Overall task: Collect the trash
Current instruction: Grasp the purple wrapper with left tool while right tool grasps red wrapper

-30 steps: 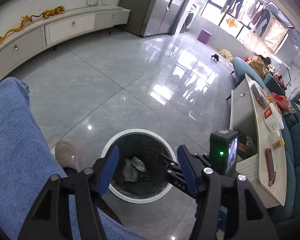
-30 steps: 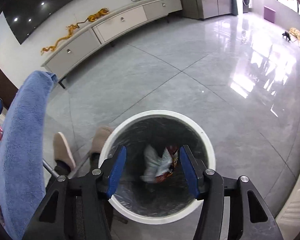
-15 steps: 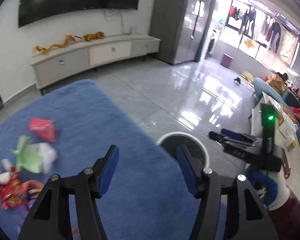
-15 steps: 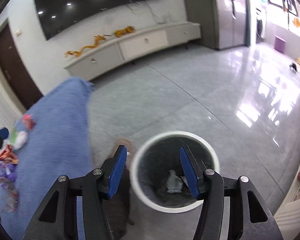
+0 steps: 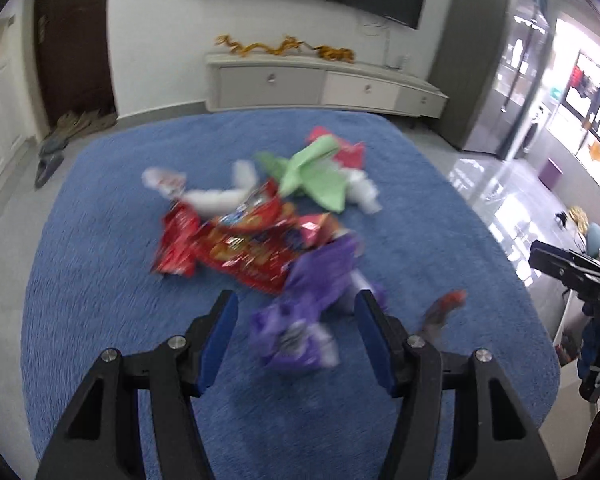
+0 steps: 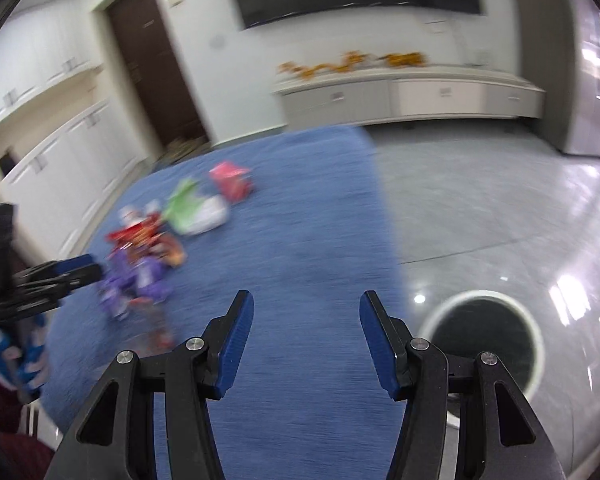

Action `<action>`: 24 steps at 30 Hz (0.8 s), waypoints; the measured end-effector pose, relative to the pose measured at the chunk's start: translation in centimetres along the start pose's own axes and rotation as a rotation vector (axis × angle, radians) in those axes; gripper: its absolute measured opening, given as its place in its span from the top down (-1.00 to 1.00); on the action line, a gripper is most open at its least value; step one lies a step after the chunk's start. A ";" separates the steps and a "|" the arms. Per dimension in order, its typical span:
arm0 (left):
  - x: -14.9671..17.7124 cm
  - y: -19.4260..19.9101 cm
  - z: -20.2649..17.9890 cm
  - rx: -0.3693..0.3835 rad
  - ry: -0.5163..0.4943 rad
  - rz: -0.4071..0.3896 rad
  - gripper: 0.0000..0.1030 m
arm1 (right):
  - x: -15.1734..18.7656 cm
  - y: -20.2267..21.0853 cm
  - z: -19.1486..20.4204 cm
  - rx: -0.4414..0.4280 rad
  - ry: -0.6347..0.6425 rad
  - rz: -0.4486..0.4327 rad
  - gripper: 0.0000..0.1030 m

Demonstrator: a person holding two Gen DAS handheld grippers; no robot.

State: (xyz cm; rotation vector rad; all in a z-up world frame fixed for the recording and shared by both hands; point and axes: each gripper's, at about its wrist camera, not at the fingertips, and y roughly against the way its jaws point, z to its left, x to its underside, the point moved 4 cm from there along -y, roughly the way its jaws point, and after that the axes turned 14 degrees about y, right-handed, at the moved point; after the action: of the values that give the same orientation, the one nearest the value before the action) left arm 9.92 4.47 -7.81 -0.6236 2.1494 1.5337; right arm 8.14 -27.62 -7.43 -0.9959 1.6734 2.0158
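Note:
A heap of trash lies on a blue cloth-covered table [image 5: 100, 240]: a purple wrapper [image 5: 312, 296], a red snack bag [image 5: 244, 252], green paper [image 5: 312, 172], white tissue [image 5: 220, 196] and a pink packet [image 5: 352, 152]. My left gripper [image 5: 296, 320] is open and empty, just above the purple wrapper. My right gripper [image 6: 306, 324] is open and empty over bare blue cloth [image 6: 300, 240], with the heap [image 6: 152, 248] to its left. The white-rimmed bin [image 6: 484, 336] stands on the floor at the right.
A small red wrapper [image 5: 444, 308] lies near the table's right edge. The glossy grey floor [image 6: 500, 208] lies beyond it. A low white cabinet [image 5: 320, 84] and a dark door [image 5: 76, 40] are at the far wall. The views are motion-blurred.
Both grippers have swung away from the bin and back over the blue table, both open and empty. The left one now hangs over the trash heap.

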 end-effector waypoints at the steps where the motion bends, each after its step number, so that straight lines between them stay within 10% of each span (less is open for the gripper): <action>1: 0.1 -0.1 0.8 0.000 0.019 0.003 -0.14 | -0.4 -0.6 1.2 -0.038 0.025 0.009 -0.07; 15: 1.0 -2.9 0.5 0.056 0.061 0.102 -0.13 | -1.9 -6.6 11.0 -0.291 0.185 0.095 0.04; 24: 1.8 -2.0 0.8 0.089 0.068 0.098 0.29 | -1.7 -7.6 11.3 -0.309 0.200 0.093 0.79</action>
State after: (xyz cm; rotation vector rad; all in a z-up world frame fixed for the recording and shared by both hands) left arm 9.72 4.44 -10.61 -0.5555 2.3164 1.4758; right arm 10.94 -14.61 -10.97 -1.2804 1.5575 2.3554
